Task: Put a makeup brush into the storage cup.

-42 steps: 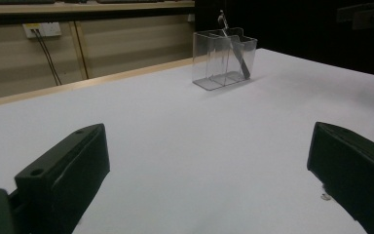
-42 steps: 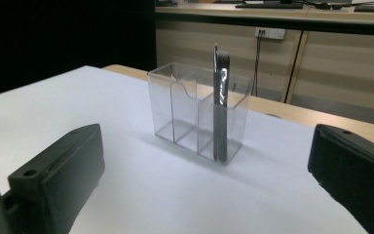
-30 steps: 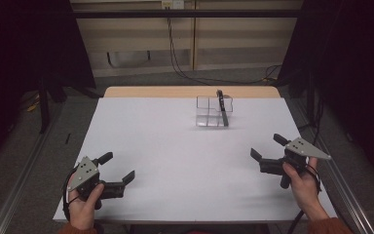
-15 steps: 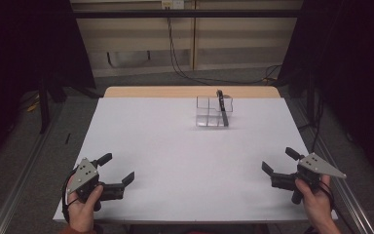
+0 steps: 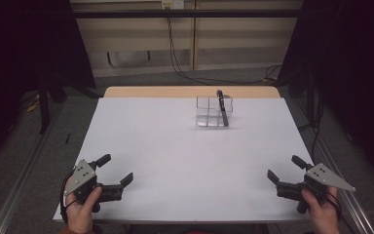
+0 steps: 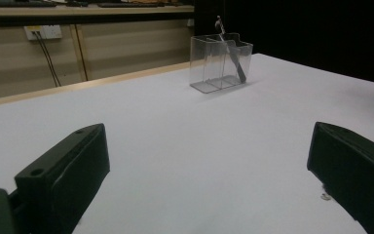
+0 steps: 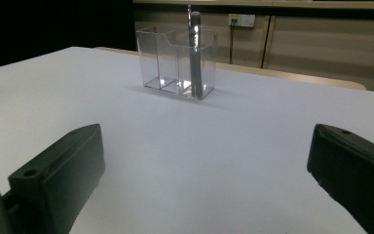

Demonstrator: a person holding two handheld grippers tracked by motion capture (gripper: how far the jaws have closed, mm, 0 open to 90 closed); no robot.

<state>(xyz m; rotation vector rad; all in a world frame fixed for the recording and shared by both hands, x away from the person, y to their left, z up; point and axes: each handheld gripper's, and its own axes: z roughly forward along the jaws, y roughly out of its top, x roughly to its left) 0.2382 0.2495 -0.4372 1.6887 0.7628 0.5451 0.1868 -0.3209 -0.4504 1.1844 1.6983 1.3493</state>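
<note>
Two grippers rest at the near corners of the white tabletop: the left gripper by the near left corner, the right gripper by the near right corner, each with its jaws spread wide and holding nothing. Well apart from both, toward the far edge and a little right of the middle, stands a clear plastic organizer split into compartments, with a dark pen leaning in its right-hand side; its upper end rises above the rim. In the right gripper view the pen stands nearly upright against the divider wall of the organizer, and in the left gripper view it tilts across its compartment. I judge the pen to be light, stiff and smooth, so it could slip or swing in a loose pinch; the best hold looks to be the exposed upper part above the rim, jaws closing across the barrel. The organizer itself seems light, hard and slick, with thin walls, and would likely slide or tip on the tabletop if the pen is dragged sideways rather than lifted straight up; the other gripper could steady a wall.
</note>
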